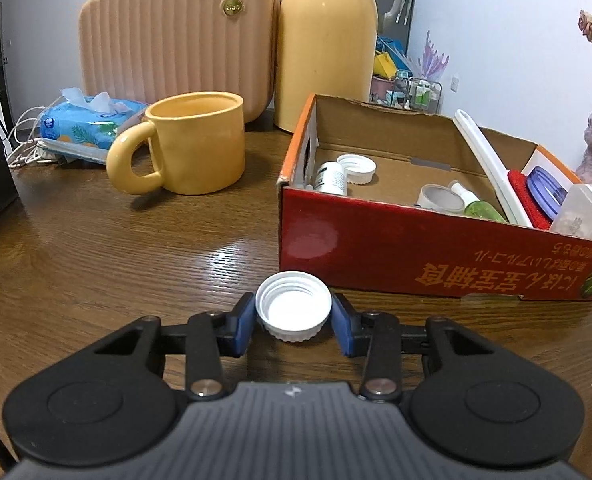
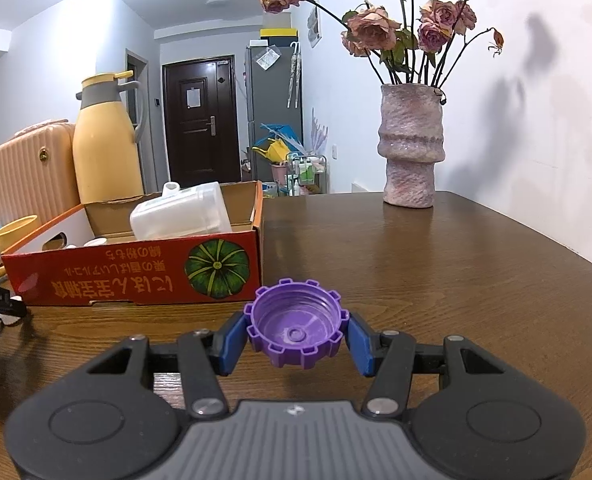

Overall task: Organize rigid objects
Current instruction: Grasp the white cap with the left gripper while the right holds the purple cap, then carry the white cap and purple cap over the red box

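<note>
Both grippers are loaded, and this looks like the grasp-done, pre-transfer step. Left gripper (image 1: 293, 318): fingers (image 1: 240, 326) narrowed onto a white cap (image 1: 293, 307), blue pads touching its ribbed sides, open face up; the cap sits low, just in front of the red box (image 1: 415, 256) near its left front corner. Whether it's clear of the tabletop (image 1: 96, 260) yet, can't tell. Right gripper (image 2: 296, 336): fingers (image 2: 232, 342) partly closed on a purple notched cap (image 2: 296, 324), also open face up, held just in front of the box's right front corner, by the pumpkin print. The box already holds a second white cap (image 1: 356, 168), a small white bottle (image 1: 331, 178), a green spray bottle (image 1: 479, 204), a roll of tape (image 1: 439, 198) and, at its right end, a clear plastic container (image 2: 182, 212), so my read is that the box is the drop target and both caps go in next. Next move as I see it: lift each cap above the front wall, carry it over the rim, and release over bare cardboard; the middle of the box floor looks free, the right end is crowded. Watch the front wall on the way over, since both caps are gripped only by thin rims and a knock could twist them out. The yellow mug (image 1: 192, 148) and yellow flask (image 1: 327, 48), left of and behind the box, are out of the path.
</note>
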A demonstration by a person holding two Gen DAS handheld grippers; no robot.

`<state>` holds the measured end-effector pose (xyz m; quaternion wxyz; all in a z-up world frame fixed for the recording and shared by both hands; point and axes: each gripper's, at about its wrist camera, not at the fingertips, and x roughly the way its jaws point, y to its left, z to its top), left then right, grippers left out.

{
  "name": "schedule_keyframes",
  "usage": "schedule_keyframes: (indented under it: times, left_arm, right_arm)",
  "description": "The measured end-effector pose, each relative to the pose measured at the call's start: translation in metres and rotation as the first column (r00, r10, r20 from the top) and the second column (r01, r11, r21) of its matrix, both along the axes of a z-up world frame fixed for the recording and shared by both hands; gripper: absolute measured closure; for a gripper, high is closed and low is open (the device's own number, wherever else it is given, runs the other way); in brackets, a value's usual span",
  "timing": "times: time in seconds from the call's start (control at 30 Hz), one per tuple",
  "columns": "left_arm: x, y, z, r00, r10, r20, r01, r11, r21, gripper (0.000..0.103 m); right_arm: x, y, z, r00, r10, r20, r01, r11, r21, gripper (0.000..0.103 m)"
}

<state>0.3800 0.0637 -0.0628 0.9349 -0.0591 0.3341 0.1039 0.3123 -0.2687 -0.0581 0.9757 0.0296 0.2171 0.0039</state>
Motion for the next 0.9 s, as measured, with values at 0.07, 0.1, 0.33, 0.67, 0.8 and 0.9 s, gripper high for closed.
schedule_keyframes:
  times: [0.07, 0.1, 0.33, 0.67, 0.8, 0.9]
  left_arm:
    - [-0.005, 0.0, 0.002, 1.0, 0.002, 0.013, -0.002, 1.0, 0.009, 0.062]
    - [-0.008, 0.0, 0.003, 1.0, 0.001, 0.021, -0.002, 1.0, 0.012, 0.062]
    - [-0.035, -0.001, 0.014, 0.997, -0.009, 0.082, 0.006, 1.0, 0.03, 0.062]
    - [-0.071, -0.023, 0.03, 0.983, -0.09, 0.157, 0.084, 0.996, 0.042, 0.062]
    - [-0.079, -0.033, 0.035, 0.978, -0.111, 0.179, 0.103, 0.993, 0.055, 0.062]
    - [-0.081, -0.038, 0.04, 0.973, -0.128, 0.193, 0.119, 0.991, 0.058, 0.062]
  right_arm:
    - [-0.001, 0.0, 0.0, 1.0, 0.0, 0.002, 0.0, 1.0, 0.005, 0.05]
    - [-0.002, 0.0, 0.0, 1.0, 0.001, 0.003, -0.001, 1.0, 0.008, 0.05]
    - [-0.008, 0.004, 0.001, 1.0, 0.024, 0.014, -0.024, 1.0, 0.013, 0.05]
    - [-0.015, 0.022, 0.004, 0.995, 0.091, 0.029, -0.092, 0.995, 0.034, 0.05]
    - [-0.014, 0.032, 0.007, 0.992, 0.124, 0.032, -0.126, 0.991, 0.044, 0.05]
    - [-0.013, 0.041, 0.012, 0.988, 0.148, 0.04, -0.149, 0.988, 0.039, 0.05]
